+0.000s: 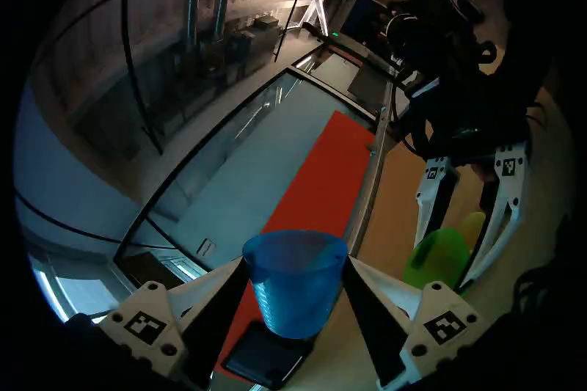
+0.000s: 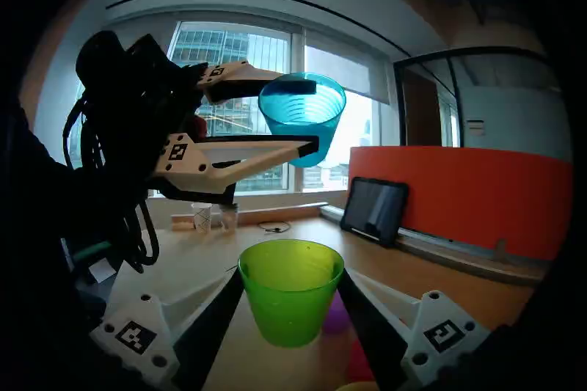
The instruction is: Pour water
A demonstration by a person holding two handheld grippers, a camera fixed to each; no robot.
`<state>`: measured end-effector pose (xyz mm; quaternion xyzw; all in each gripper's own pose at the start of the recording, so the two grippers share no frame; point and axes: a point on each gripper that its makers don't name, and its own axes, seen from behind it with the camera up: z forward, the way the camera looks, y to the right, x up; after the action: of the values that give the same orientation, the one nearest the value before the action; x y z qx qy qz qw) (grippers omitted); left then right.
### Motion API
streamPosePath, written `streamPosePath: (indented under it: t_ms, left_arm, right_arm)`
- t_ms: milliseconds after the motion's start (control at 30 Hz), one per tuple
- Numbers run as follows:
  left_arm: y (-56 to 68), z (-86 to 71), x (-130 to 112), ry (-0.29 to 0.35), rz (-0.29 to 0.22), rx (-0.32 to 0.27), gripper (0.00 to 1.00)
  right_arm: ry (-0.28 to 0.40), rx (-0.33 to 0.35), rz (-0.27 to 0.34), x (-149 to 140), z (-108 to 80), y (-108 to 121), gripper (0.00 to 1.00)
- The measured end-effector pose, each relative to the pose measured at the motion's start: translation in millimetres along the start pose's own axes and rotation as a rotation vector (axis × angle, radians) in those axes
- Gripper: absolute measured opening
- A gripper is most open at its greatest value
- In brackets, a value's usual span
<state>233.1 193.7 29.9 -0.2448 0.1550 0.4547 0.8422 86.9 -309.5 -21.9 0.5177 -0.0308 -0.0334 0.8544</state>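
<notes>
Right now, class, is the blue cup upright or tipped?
Tipped. The left tool grips the blue cup with one finger above the other, and its mouth leans toward the green cup lower down.

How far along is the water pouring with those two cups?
Done: both cups are gripped, the blue cup in the left gripper, the green cup in the right gripper. In hand: the blue cup is held higher than the green one, roughly upright. Left: tipping it so water runs into the green cup.

Daylit window (image 2: pixel 242 61) on the far wall. Wooden desk (image 2: pixel 418 266) below it. Orange partition (image 2: pixel 469 193) at right, tablet (image 2: pixel 376 209) propped just beside it.
</notes>
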Motion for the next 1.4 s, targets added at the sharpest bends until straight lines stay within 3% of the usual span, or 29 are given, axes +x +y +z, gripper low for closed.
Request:
streamPosePath:
  t_ms: [1400]
  left_arm:
    - [-6.4, -8.3, 23, 0.024, 0.247, 0.03, 0.86]
  right_arm:
    - [0.009, -0.015, -0.02, 3, -9.5, 7, 0.9]
